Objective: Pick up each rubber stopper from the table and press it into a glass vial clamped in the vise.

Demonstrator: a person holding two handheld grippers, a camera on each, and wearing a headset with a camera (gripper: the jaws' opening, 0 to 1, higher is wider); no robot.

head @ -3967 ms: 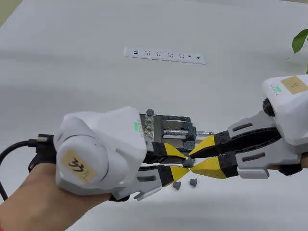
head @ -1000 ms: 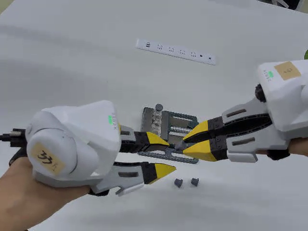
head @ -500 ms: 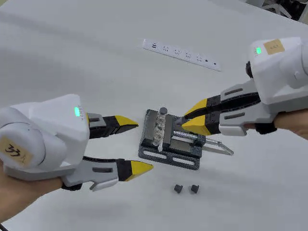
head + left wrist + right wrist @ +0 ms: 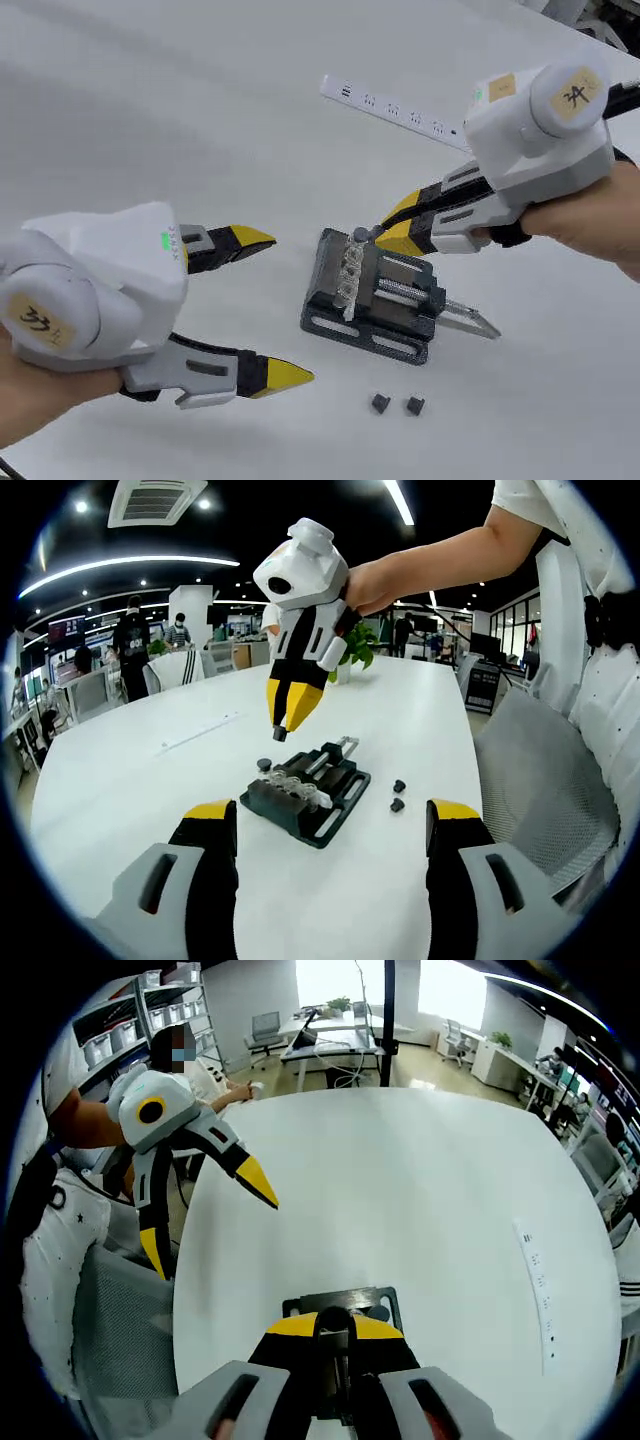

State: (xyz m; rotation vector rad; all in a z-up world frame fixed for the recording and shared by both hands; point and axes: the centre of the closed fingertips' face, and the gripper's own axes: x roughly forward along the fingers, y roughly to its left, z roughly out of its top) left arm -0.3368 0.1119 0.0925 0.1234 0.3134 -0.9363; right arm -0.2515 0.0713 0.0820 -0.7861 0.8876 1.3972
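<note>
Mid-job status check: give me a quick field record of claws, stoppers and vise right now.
left claw: open, left of the vise
right claw: shut on a stopper, above the vials' far end
vials: row clamped in vise; far vial already stoppered
loose stoppers: two on table, in front of vise

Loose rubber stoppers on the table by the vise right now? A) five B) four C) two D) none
C: two rubber stoppers lie side by side, one next to the other, on the table just in front of the vise.
</note>
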